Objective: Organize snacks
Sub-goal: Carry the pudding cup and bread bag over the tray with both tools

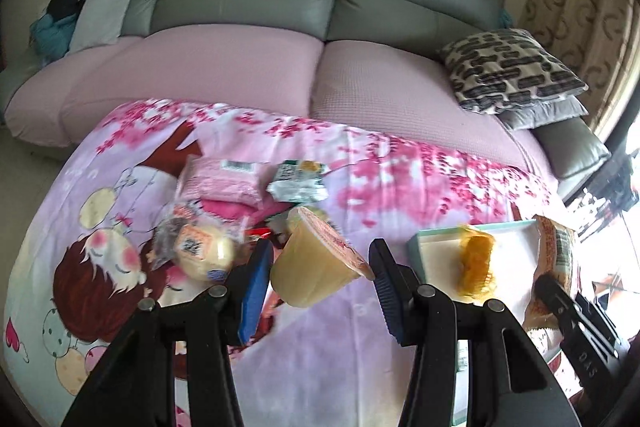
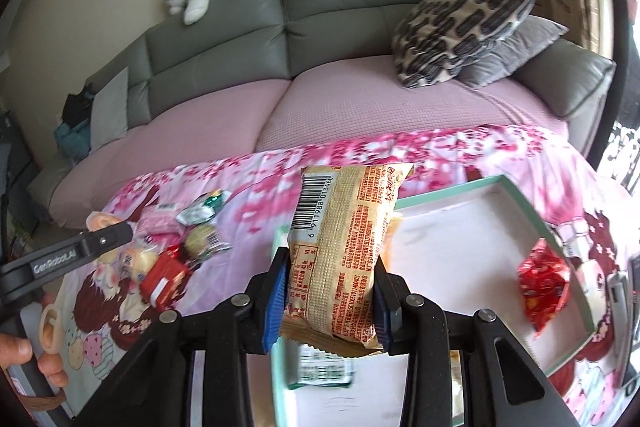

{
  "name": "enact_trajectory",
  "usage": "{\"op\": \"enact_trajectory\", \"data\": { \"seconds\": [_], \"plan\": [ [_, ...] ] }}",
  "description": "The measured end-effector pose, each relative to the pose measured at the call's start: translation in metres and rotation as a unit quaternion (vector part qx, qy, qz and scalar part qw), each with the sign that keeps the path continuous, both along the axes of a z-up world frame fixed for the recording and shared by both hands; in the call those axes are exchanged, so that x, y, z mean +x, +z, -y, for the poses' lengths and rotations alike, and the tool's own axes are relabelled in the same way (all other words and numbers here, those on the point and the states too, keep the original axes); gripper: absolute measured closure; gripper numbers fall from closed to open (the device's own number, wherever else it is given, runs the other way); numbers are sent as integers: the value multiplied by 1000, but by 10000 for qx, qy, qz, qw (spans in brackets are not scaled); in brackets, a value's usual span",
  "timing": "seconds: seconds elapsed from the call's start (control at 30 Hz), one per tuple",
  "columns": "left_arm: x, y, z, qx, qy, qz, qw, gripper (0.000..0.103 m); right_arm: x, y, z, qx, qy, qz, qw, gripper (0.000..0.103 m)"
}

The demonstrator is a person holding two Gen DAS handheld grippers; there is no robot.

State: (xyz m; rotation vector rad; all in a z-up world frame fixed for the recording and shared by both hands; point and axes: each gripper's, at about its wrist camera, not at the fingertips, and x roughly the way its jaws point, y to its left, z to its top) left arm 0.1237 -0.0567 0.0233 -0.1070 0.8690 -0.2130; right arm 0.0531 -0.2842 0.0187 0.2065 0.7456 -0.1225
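Left gripper [image 1: 320, 267] clamps a jelly cup [image 1: 312, 263]; right gripper [image 2: 330, 303] narrowly squeezes a snack packet [image 2: 344, 251].

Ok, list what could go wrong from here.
1. The tilted yellow jelly cup with a pink foil lid sits between the left fingers, gripped only at its edges; it may slip.
2. The beige crinkled snack packet is pinched low by the right gripper; it could flop and miss the shallow mint-edged box.

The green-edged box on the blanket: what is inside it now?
Inside the box lie a red wrapped snack and a green-and-white packet at its near edge. The beige packet held in the right gripper hides part of the floor.
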Motion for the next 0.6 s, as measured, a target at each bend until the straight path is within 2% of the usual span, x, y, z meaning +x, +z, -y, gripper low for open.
{"op": "enact_trajectory", "data": {
  "seconds": [0.23,0.47,0.6],
  "plan": [
    [-8,6,48,155,-587,198,9980,52,-16,8,45,-44,-583,104,9982,64],
    [-14,-6,100,300,-1234,144,9918,52,-29,4,86,-112,-1112,-3,9937,64],
    [-15,-17,119,463,-1436,73,9885,52,-29,-3,98,-53,-1170,-103,9931,64]
  ]
}}
